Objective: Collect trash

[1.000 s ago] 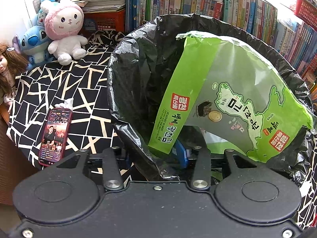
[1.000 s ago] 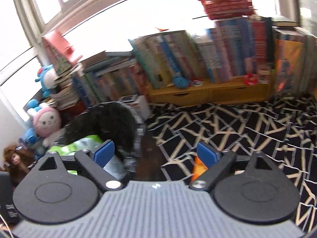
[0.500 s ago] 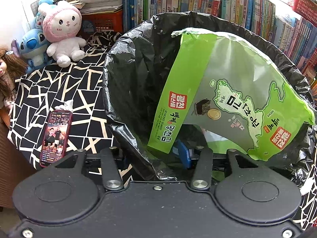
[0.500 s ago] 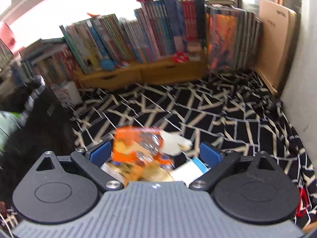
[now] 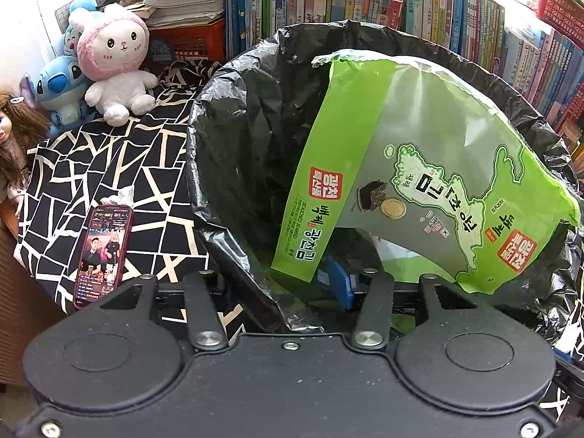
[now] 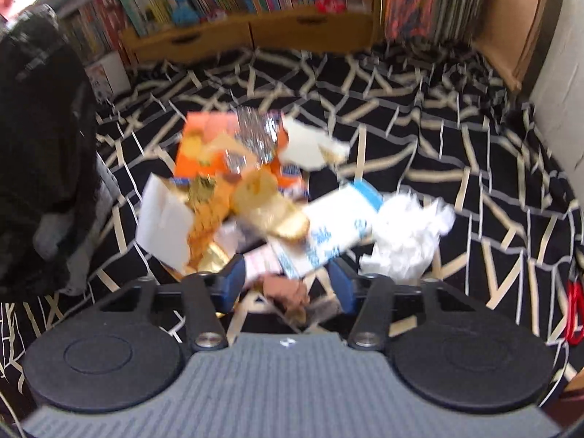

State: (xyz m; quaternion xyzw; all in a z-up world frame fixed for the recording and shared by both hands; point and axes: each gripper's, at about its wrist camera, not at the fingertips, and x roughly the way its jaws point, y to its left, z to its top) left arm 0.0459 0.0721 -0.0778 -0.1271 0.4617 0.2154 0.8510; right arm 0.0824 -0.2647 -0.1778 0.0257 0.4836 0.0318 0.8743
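A black trash bag (image 5: 233, 168) stands open-mouthed, with a big green seaweed packet (image 5: 419, 153) leaning inside it. My left gripper (image 5: 283, 288) straddles the bag's near rim, its jaws opening; the blue pad (image 5: 339, 284) inside stands apart from the film. In the right wrist view a trash pile lies on the black patterned cloth (image 6: 456, 168): an orange packet (image 6: 208, 146), white paper (image 6: 164, 222), a blue-and-white wrapper (image 6: 339, 219), crumpled tissue (image 6: 405, 237). My right gripper (image 6: 288, 286) hangs low over the pile's near edge, jaws closing, with a brown crumpled scrap (image 6: 284, 290) between them, not pressed.
A phone (image 5: 102, 252) lies left of the bag with a tissue (image 5: 124, 195) beside it. Plush toys (image 5: 116, 62) and a doll (image 5: 14, 138) sit behind. Bookshelves (image 5: 365, 0) line the back; a wooden drawer unit (image 6: 248, 33) and a wall (image 6: 562, 73) bound the cloth.
My right gripper has dropped down onto the trash pile, and its jaws have narrowed. The left gripper stays at the bag's rim with its fingers a little wider.
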